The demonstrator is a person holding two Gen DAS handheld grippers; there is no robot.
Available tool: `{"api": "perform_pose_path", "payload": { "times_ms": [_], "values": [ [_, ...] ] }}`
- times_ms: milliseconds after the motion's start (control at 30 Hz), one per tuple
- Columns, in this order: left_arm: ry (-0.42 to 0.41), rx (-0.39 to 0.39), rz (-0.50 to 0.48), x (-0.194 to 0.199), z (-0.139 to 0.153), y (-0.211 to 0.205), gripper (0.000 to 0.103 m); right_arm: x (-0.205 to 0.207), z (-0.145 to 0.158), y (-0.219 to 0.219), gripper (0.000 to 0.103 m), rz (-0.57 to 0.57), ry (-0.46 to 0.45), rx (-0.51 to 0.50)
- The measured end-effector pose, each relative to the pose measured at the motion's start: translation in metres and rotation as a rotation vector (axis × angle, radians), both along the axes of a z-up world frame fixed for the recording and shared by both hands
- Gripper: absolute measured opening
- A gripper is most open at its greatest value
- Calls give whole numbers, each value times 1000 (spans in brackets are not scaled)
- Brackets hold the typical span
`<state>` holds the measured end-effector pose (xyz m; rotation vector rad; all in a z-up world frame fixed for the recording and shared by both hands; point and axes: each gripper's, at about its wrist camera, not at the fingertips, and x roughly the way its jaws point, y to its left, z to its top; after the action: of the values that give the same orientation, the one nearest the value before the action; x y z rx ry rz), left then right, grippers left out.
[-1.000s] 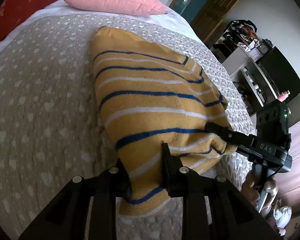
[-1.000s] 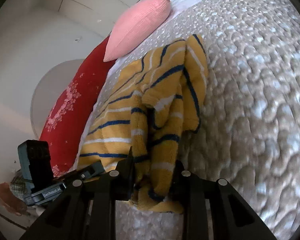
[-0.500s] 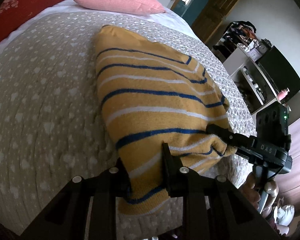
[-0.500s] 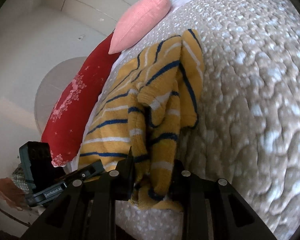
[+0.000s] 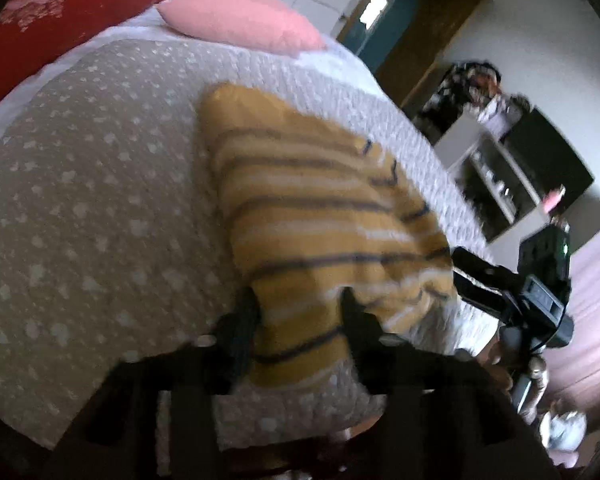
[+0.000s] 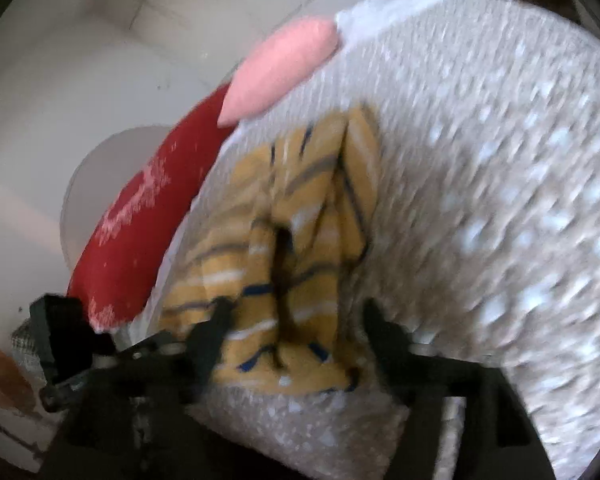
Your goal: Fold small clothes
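Yellow striped sweater (image 5: 320,236) blurred on quilt (image 5: 80,200), left gripper (image 5: 298,320) and right gripper (image 6: 296,320) both opening, spread.

A yellow knit sweater (image 5: 320,216) with dark and white stripes lies apparently folded on the bed.

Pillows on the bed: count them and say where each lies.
2. The pink pillow lies at the head of the bed; the red pillow lies beside it, at the bed's corner. Others may be out of view.

Bedspread (image 5: 80,208) open — pillows (image 5: 240,20) far.
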<state>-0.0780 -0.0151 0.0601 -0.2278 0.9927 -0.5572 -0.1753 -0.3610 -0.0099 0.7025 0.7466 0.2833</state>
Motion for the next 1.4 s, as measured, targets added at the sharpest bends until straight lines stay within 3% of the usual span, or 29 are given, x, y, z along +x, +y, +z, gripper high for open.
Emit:
{"api": "perform_pose_path", "payload": {
  "times_ms": [33,67,200,300,400,433,467,500,567,633,733,833,933,967,1033,1100,1233,1400],
  "values": [
    [-9,-10,15,7,3,4,69,2,5,-6,90,-27,-17,1],
    [-15,-25,25,17,5,7,73,7,9,-14,91,-54,-28,9],
    [15,-68,-18,68,-4,-7,80,56,5,-31,92,-54,5,38],
    [106,-79,-80,101,-31,-28,87,101,-10,-27,92,-6,56,63],
    [186,-88,-78,114,-51,-43,90,128,-10,-9,93,5,65,-25],
    [184,-100,-80,113,-48,-43,82,134,-8,-1,90,20,71,-50],
    [183,-119,-75,113,-41,-41,66,139,-5,7,71,52,74,-64],
    [178,-117,-67,112,-37,-39,60,143,-3,13,59,87,75,-53],
    [167,-134,-60,110,-23,-31,41,144,7,21,51,95,67,-94],
    [149,-140,-54,110,-11,-25,41,144,19,29,48,100,38,-126],
    [67,-74,-37,113,11,-24,41,150,35,34,45,105,0,-88],
    [56,-46,-1,129,17,-20,41,164,43,45,45,109,-10,-121],
    [69,47,52,153,3,-24,50,187,43,55,46,78,3,-186],
    [95,97,79,159,-5,-24,50,194,40,57,51,63,16,-214],
    [137,105,99,160,-13,-13,50,202,31,54,52,13,89,-281],
    [116,61,105,147,-5,-1,50,194,34,47,52,8,68,-237],
    [15,60,99,110,23,5,51,153,60,39,52,27,-28,-215],
    [-80,142,37,72,25,-15,52,115,63,47,52,85,-47,-234]
  ]
}}
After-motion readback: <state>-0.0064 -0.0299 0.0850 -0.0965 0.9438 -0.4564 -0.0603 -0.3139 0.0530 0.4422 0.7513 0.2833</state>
